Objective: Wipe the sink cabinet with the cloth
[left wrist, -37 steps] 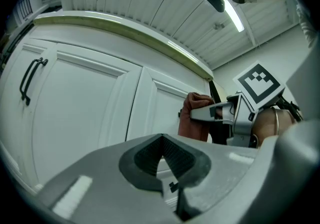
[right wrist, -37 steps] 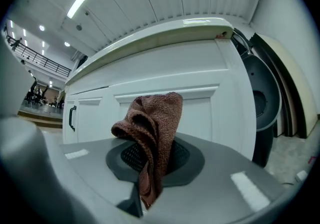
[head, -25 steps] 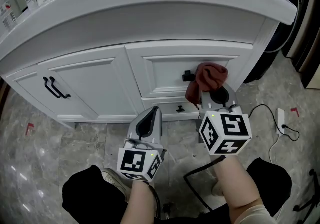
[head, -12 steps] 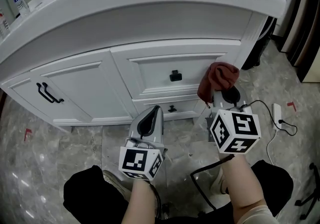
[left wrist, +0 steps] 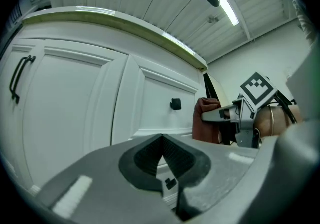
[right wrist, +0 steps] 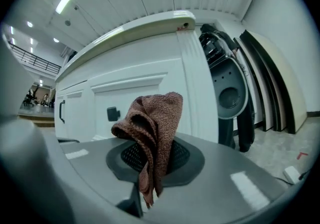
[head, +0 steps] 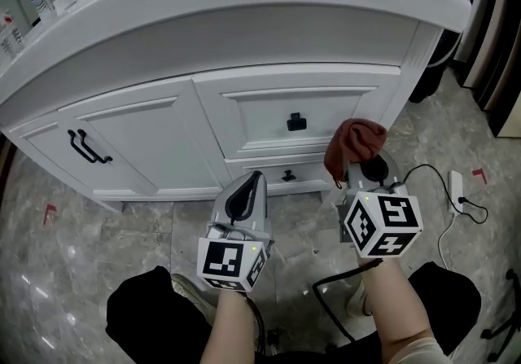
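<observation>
Left tongs (head: pixel 248 187): closed tight, nothing between the jaws; I hold them low and idle in front of the cabinet base, well apart from the cloth.
Right tongs (head: pixel 364 168): clamped on the cloth (head: pixel 356 141), which fills the gap between the jaws.
Cloth position: at the right end of the sink cabinet (head: pixel 163 134), just beside the lower right corner of the upper drawer (head: pixel 326 106), right of its knob (head: pixel 296 121). I cannot tell whether it touches the painted face.
Cloth axis: bunched into a wad, its long axis in line with the jaws. The folded head stands out past the tips toward the cabinet front and droops leftward; a short tail hangs back through the jaws.
Progress: the white fronts show no streaks or damp marks, so wiped areas cannot be confirmed. I judge the job to be mid-course at best.
Outstanding: by my judgement, the left-hand door (head: pixel 122 146), the lower drawer and the base rail.
</observation>
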{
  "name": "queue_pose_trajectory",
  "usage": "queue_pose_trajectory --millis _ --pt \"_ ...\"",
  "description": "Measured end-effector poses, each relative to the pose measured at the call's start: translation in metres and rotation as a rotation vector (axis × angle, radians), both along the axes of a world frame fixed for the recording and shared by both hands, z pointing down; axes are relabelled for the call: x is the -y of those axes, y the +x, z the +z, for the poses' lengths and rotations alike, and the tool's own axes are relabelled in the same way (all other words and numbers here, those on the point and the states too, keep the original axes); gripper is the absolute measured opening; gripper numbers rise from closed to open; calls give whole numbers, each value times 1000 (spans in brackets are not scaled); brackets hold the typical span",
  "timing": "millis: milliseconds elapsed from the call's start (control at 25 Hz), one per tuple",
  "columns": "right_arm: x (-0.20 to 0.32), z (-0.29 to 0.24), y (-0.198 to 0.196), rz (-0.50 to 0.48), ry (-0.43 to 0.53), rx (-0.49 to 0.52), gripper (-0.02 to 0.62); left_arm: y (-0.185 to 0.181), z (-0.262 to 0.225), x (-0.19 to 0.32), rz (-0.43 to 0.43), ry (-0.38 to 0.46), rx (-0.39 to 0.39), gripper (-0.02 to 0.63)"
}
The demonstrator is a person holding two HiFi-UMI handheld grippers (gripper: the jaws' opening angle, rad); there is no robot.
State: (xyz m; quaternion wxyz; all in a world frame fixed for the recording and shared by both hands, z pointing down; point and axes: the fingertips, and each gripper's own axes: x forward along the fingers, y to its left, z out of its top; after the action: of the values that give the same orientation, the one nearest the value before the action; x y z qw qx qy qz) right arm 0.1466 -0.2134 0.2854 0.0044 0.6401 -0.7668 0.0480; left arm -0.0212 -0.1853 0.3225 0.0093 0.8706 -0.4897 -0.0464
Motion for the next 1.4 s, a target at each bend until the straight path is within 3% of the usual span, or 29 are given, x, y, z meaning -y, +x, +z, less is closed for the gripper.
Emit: queue_pose_trajectory --millis 360,640,880,1400 --pt "-1 39 -148 -277 -47 -14 75 -74 8 4 -134 -27 -42 0" --pt "12 36 -208 -359 -36 -28 75 -108 11 2 -183 -34 -72 0" --pt "20 35 -204 -345 -41 -19 75 -104 12 3 -163 -35 -77 0" --pt "25 33 -132 -256 -53 30 78 -71 16 7 -112 -46 -64 0"
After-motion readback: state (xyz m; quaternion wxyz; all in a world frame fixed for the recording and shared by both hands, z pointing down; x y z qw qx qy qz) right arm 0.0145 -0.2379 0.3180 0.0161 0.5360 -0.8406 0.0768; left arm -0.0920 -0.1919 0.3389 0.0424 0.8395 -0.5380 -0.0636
